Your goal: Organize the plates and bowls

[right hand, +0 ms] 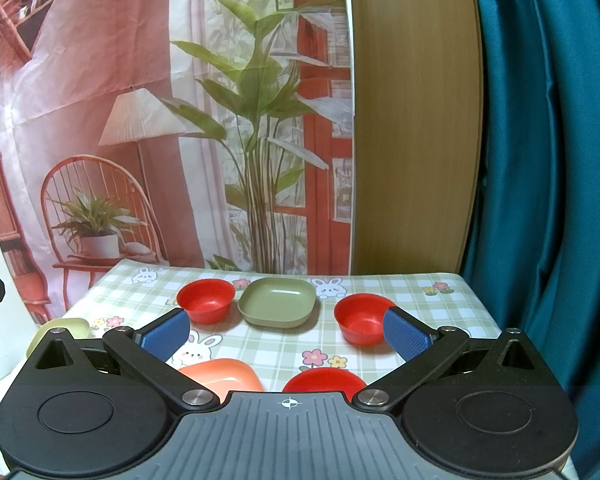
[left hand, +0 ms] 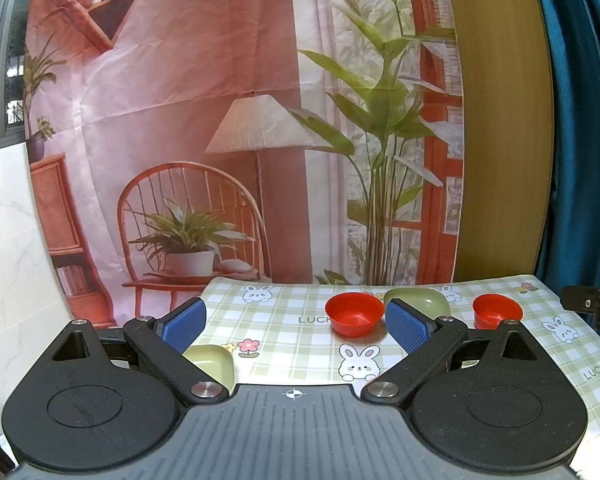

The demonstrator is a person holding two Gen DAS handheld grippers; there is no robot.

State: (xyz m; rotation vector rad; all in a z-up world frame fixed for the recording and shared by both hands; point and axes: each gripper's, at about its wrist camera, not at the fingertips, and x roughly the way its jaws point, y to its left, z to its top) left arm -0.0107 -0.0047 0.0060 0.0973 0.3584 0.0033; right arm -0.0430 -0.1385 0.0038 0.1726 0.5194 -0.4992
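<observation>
— What sits around the green square plate (right hand: 278,303)?
— A red bowl (right hand: 206,300) just left of it, another red bowl (right hand: 363,318) to its right, apart. Nearer than the plate: an orange plate (right hand: 224,376) and a third red bowl (right hand: 323,381), both partly hidden
— The right gripper (right hand: 287,332)?
— Jaws spread wide, holding nothing

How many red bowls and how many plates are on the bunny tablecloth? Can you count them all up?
Red bowls: 3, far left, right, near
Green plates: 2, middle, left edge
Orange plate: 1
Total: 6 dishes. Both grippers, left and right, are open and empty.
</observation>
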